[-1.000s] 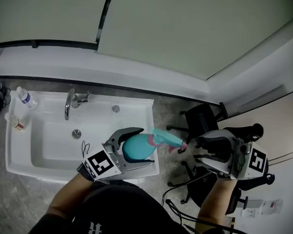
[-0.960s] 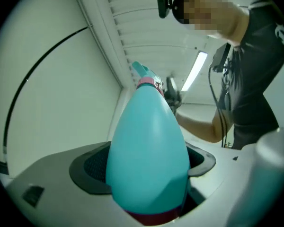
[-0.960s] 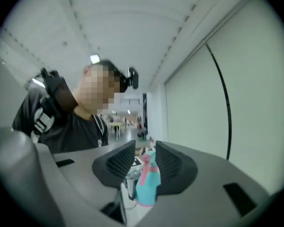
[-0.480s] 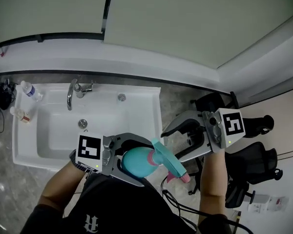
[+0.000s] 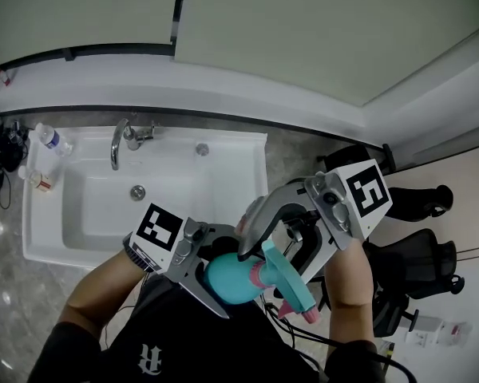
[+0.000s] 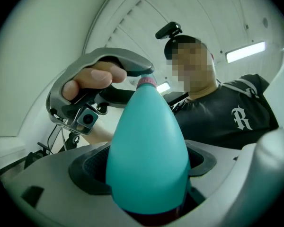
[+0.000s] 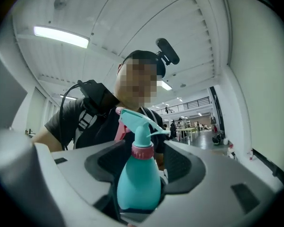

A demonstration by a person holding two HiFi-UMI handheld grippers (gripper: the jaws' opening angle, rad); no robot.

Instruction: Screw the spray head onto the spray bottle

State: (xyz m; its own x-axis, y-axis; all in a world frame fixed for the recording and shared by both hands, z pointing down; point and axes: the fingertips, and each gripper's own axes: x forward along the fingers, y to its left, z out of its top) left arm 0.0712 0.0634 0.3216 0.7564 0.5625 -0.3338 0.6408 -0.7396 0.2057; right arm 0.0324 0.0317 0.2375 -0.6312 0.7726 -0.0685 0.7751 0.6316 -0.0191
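The light-grey left gripper [image 5: 227,276] and right gripper [image 5: 273,258] have black pads, and each carries a black-and-white square-marker cube [image 5: 160,227]. Behind them the person wears a black short-sleeved T-shirt [image 5: 152,349] printed with a white gothic letter, and a small black camera [image 7: 166,51] on the head.

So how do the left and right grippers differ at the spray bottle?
The left gripper is shut on the body of the spray bottle; the right gripper has just been opening its jaws, loose around it. The left gripper sits at the base end, the right gripper nearer the pink collar. Both straddle the same bottle, spray head on.
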